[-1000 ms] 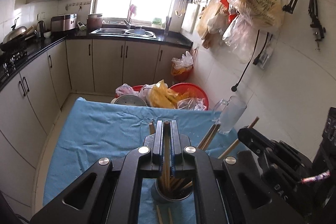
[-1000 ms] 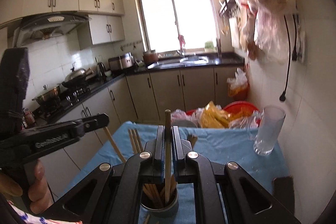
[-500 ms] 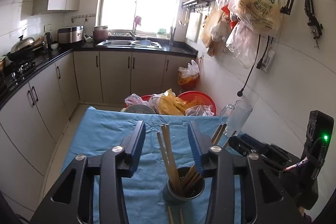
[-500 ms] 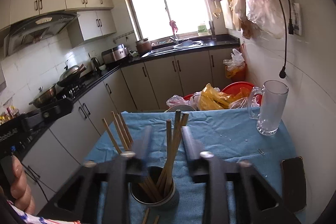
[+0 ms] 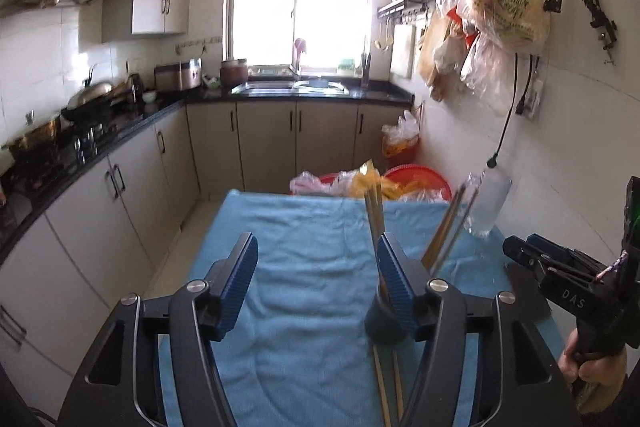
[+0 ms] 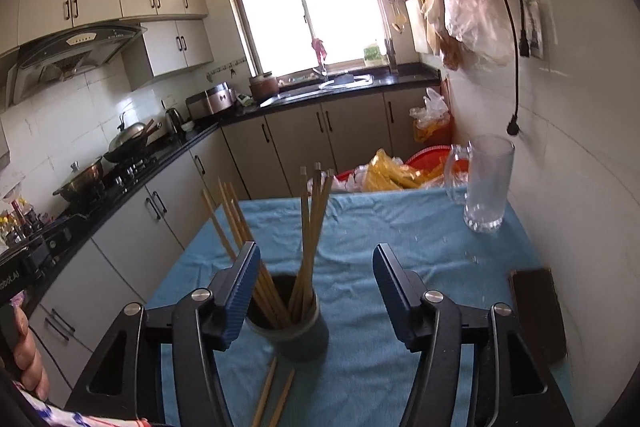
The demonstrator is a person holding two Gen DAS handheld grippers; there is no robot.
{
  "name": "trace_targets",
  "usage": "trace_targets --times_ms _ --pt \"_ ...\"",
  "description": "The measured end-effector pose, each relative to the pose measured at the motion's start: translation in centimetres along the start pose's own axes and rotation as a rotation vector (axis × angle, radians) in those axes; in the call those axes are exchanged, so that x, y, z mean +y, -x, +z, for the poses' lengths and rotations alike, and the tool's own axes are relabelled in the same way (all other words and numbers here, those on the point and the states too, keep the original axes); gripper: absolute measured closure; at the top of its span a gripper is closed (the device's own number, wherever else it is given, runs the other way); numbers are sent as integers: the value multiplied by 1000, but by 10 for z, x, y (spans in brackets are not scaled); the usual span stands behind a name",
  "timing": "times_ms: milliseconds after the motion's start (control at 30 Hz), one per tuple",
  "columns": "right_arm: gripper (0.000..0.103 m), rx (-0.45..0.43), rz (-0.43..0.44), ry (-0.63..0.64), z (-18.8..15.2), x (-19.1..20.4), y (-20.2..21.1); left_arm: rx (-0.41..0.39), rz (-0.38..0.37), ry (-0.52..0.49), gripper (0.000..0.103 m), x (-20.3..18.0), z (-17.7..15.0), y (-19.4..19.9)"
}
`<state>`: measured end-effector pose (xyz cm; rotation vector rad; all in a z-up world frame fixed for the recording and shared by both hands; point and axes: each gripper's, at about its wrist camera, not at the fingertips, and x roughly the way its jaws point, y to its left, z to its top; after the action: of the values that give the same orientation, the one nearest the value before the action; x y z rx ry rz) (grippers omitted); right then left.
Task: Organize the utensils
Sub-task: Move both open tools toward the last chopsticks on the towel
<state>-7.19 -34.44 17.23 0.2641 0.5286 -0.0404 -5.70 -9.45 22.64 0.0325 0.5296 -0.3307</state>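
Left gripper, right gripper: fingers opening, nothing gripped. Holder of chopsticks, half hidden lower right behind left finger. Desk.

Pale bare-wood chopsticks in matt dark cup; soft, wrinkled blue cloth at frame centre; clear glossy glass mug upper right; ribbed blue gripper pads, matt black plastic.
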Motion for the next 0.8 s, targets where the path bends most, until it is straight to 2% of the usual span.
trace_targets --times_ms 367,633,800 --pt "38 90 -39 -66 -54 -18 16 106 87 15 36 1 -70 17" --pt "33 126 -58 -103 -88 -27 32 151 180 70 36 13 -106 30" --pt "33 177 -56 -128 -114 -28 27 174 231 83 36 17 -127 33"
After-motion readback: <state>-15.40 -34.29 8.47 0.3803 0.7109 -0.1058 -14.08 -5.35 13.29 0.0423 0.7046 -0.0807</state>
